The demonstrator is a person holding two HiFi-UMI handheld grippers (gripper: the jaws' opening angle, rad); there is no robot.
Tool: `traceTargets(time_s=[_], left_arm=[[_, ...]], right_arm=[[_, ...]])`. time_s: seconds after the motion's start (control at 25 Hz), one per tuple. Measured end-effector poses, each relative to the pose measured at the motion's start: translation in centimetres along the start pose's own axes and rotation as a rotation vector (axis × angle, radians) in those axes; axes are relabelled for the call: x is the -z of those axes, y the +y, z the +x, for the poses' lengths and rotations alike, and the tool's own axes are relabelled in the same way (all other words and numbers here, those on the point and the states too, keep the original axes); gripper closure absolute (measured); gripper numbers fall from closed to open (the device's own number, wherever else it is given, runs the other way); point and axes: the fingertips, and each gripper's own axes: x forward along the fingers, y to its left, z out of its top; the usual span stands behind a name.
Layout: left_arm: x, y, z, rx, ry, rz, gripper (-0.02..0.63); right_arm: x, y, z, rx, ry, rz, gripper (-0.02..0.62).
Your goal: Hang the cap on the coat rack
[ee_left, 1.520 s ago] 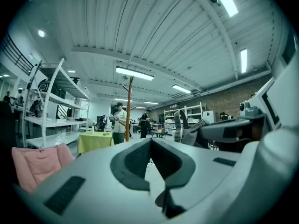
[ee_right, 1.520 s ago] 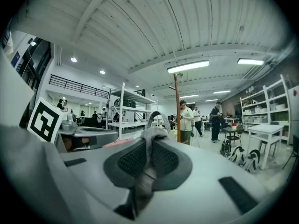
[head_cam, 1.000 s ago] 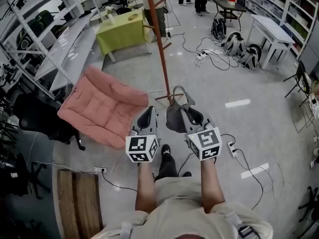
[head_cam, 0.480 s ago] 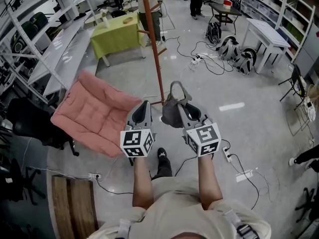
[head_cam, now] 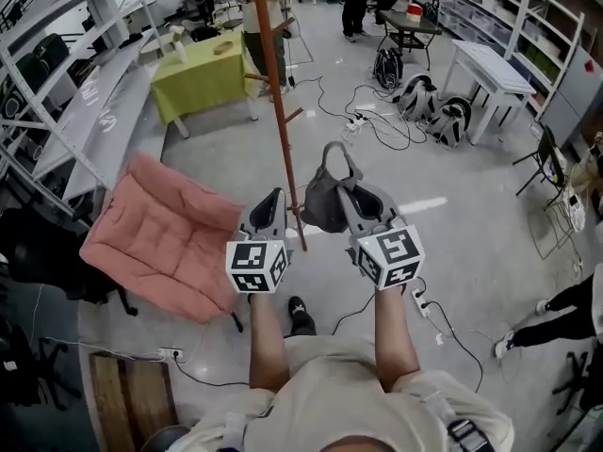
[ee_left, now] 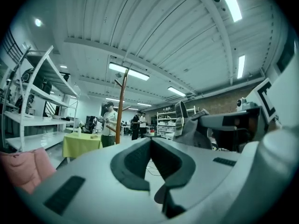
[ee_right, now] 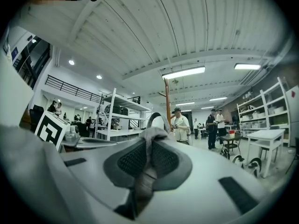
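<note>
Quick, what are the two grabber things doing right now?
Left gripper: closed, tips together, holding nothing.
Right gripper: closed on the grey cap.

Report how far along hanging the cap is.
Done: the right gripper is shut on the cap. In hand: it is held up near the coat rack. Left: hooking it on a peg. The left gripper is shut, empty.
</note>
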Motion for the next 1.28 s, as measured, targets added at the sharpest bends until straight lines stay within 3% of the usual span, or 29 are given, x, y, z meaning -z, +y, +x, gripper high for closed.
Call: traceTargets(time_s=[0.52,0.76,1.0,1.28], left_arm=[[1.0,8.1,7.7,0.002,0.036,-0.017,0.600],[1.6,10.4,11.3,0.058,0.053,-0.029,0.600],[2.0,10.5,13.1,0.131,0.069,-0.015,0.600],[0.0,9.9,14.8,0.173,0.024,-0.028,0.600]], right_arm=[[-0.1,-3.1,9.4,0.033,-0.028,0.032,0.574],[-0.8,-3.2,13.8,0.046,-0.044,0.028,0.572],[-1.5,-4.0,16.1,0.085,-0.100,0.078,0.572],[-1.6,-4.2,17.8,0.085,-0.104,0.073,0.572]])
